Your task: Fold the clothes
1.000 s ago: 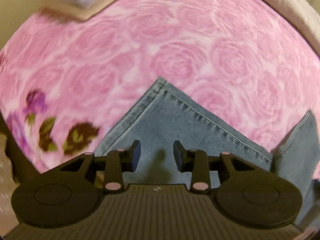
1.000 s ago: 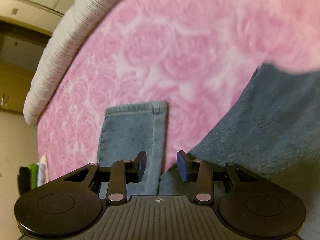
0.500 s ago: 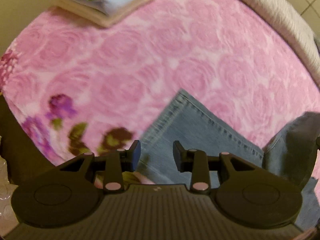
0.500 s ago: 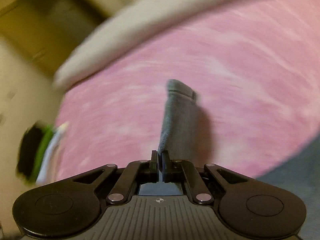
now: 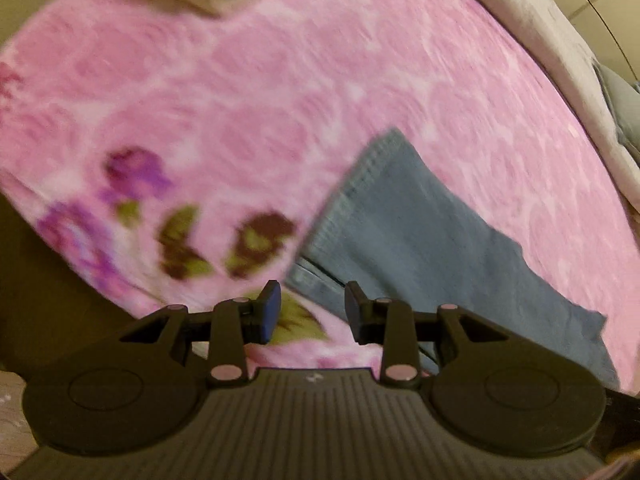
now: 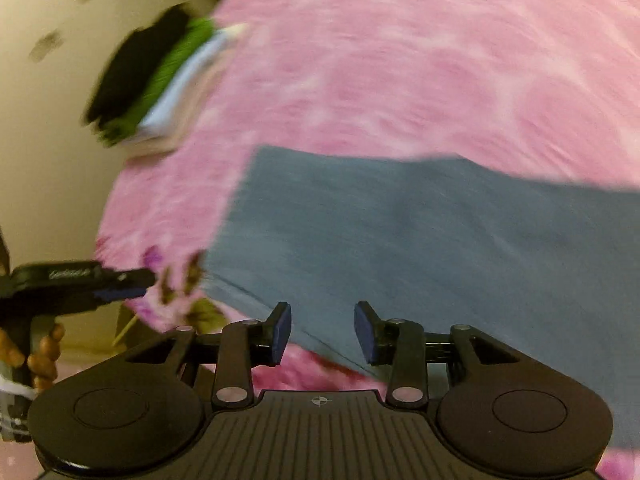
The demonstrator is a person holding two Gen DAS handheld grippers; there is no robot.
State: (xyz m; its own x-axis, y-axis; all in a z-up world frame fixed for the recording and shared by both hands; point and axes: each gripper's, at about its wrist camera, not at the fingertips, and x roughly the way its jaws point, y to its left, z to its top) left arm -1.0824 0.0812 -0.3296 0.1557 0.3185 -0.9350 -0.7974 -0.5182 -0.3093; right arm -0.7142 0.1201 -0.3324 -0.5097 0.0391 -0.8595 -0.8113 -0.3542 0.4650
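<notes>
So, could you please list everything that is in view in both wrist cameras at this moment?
Blue denim jeans: one, grey-blue, lying flat on the blanket just ahead of both tongs; one leg's hem shows in the left wrist view.
Pink rose-patterned fleece blanket: one, pink with purple and olive flowers at its near edge, covering the surface.
Stack of folded clothes: one stack, black, green, pale blue and cream layers, at the blanket's far corner; blurred.
Pale bedding edge: one, off-white, along the blanket's far right side.
Left tongs: one, black, open, nothing between the fingers.
Right tongs: one, black, open, over the denim's near edge.
Person's hand: one, gripping the left handle.
</notes>
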